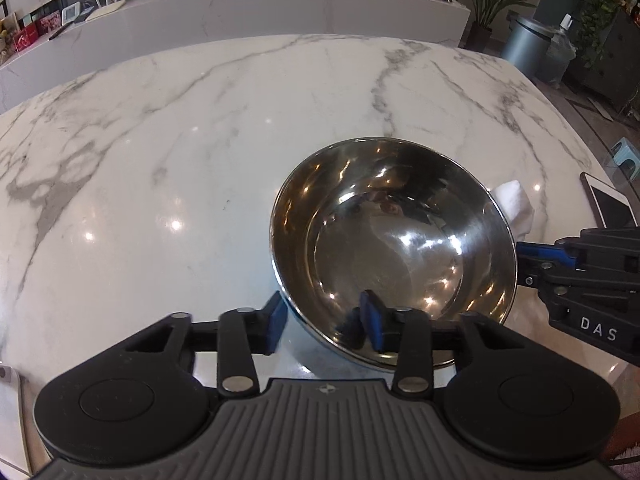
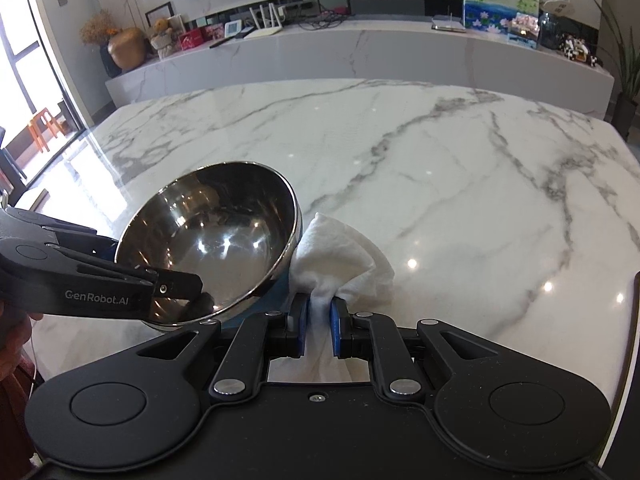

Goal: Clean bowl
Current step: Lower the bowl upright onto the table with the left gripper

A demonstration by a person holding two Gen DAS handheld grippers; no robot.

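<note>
The left gripper (image 1: 322, 326) is seen nearest, its jaws set partly apart and astride the near rim of the steel bowl (image 1: 394, 252): one blue pad lies outside the wall and the other inside the basin. Whether the pads actually press on the rim cannot be told. The bowl is tilted, its mouth turned toward the left wrist camera, over the marble table (image 1: 200, 140). Just beside the bowl, on its right in the right wrist view, the right gripper (image 2: 318, 320) is closed almost fully, a bunched white cloth (image 2: 340, 260) being pinched between its blue pads. The cloth is pressed against the outer wall of the bowl and rises from the pads in a rumpled fold. Farther right of the bowl, at the table's edge in the left wrist view, a tablet (image 1: 610, 204) is laid flat. Beyond the bowl the veined tabletop is spread wide, and behind it a long marble ledge (image 2: 360, 56) is lined with small ornaments and a white router (image 2: 264, 26).
</note>
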